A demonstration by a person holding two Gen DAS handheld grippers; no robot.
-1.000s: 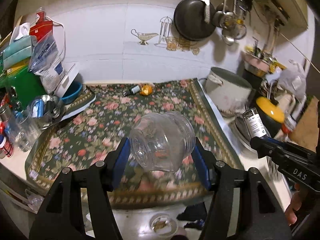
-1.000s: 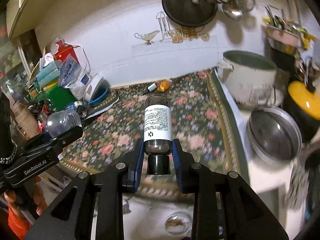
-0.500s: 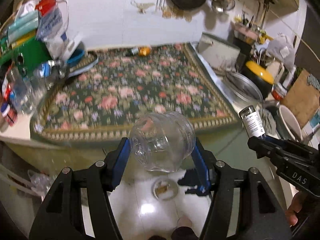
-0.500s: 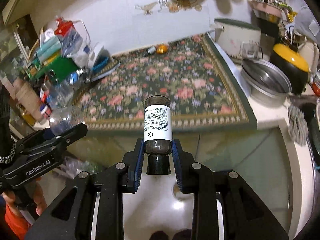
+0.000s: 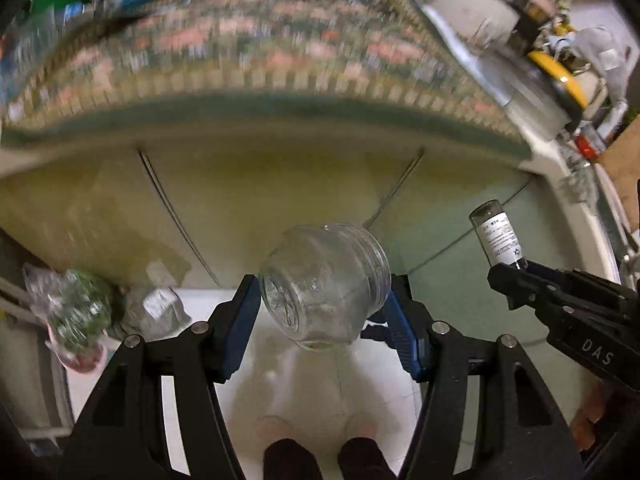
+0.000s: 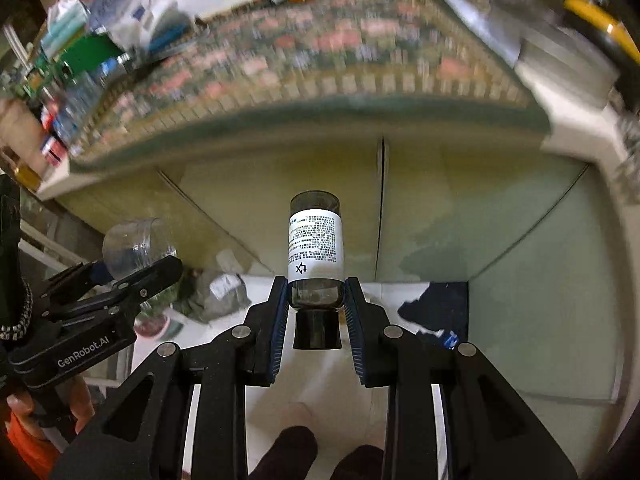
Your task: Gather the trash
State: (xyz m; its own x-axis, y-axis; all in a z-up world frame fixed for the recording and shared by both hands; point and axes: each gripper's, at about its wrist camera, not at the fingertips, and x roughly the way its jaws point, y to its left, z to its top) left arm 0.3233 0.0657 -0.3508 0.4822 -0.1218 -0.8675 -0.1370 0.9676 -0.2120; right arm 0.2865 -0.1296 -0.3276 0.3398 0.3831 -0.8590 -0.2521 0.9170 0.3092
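A clear jar (image 5: 324,284) was gripped by the left tongs (image 5: 322,320), a labelled bottle (image 6: 316,256) by the right tongs (image 6: 316,312); carrying seemed underway, and a bin must be found next.

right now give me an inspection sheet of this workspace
surface: counter under a floral cloth, blurred; cabinet doors and pale floor below
job's things: clear jar in the left tongs; labelled bottle in the right tongs, cap toward the camera
clutter: bags on the floor by the cabinets; dark item on the floor
grippers: both tongs shut on their loads
cables: nothing seen
surroundings: packets at the counter's left, yellow lid at its right
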